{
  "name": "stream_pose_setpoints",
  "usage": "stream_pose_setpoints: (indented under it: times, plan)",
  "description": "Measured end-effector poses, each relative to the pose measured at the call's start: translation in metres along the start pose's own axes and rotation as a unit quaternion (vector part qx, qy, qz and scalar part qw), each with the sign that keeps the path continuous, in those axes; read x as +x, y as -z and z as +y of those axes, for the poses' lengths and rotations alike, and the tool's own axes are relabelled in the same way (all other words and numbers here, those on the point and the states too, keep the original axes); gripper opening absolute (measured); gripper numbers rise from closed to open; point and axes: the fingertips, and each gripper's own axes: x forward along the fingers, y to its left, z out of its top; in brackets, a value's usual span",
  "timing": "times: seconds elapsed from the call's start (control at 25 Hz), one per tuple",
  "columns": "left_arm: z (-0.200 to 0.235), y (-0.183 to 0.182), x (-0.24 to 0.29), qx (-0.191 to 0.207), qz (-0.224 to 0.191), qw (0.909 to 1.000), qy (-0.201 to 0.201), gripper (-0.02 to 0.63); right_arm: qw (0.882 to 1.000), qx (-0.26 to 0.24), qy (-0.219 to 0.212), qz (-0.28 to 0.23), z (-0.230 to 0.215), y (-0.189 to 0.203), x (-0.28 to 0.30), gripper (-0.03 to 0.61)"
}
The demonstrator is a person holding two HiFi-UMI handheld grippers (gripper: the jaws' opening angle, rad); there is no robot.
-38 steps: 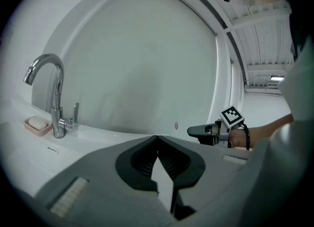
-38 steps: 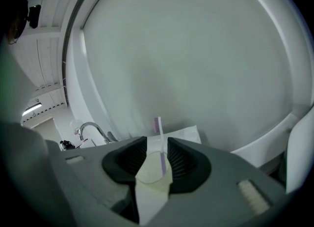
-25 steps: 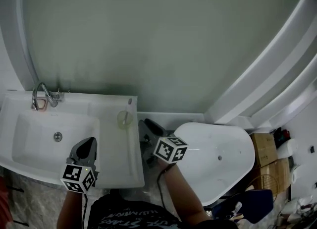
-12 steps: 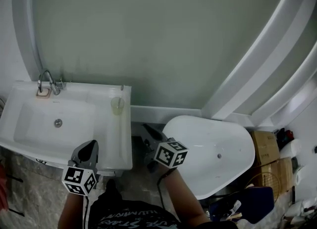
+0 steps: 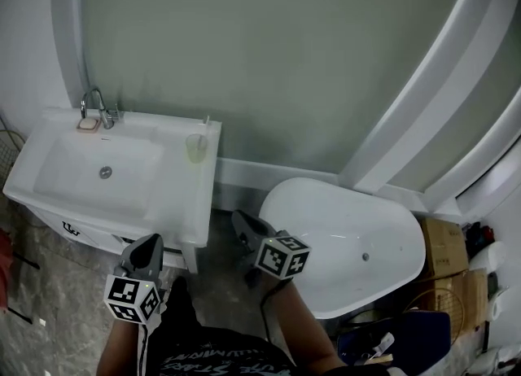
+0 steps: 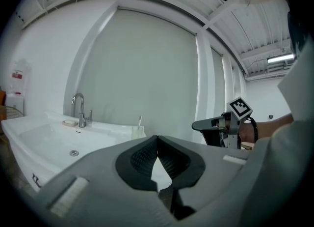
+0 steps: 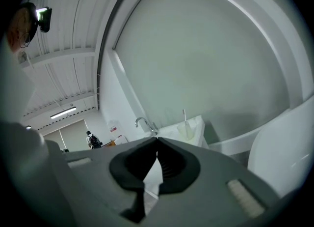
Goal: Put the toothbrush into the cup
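Already the toothbrush [image 5: 206, 124] stands in the cup [image 5: 196, 149] on the sink [image 5: 171, 195].

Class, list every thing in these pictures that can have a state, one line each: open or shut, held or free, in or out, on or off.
Left tongs, shut, empty.
Right tongs, just closed, shut, nothing between them.
Cup, upright near the back right corner of the sink.
Toothbrush, standing in the cup, not held.
Faucet, no water seen running.
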Motion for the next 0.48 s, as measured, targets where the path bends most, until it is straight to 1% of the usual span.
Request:
stream_pose_setpoints:
  times: [0.28,0.48]
  plan:
    - [-0.046,0.018,-0.032,0.002,0.015,0.9999,-0.007,0.009,1.000,0.005,-0.013,0.009,0.002,0.020,-0.045,0.005]
    - [-0.066,0.029,-0.052,0.007,0.027,0.9995,-0.013,0.009,1.000,0.013,-0.023,0.016,0.005,0.036,-0.065,0.005]
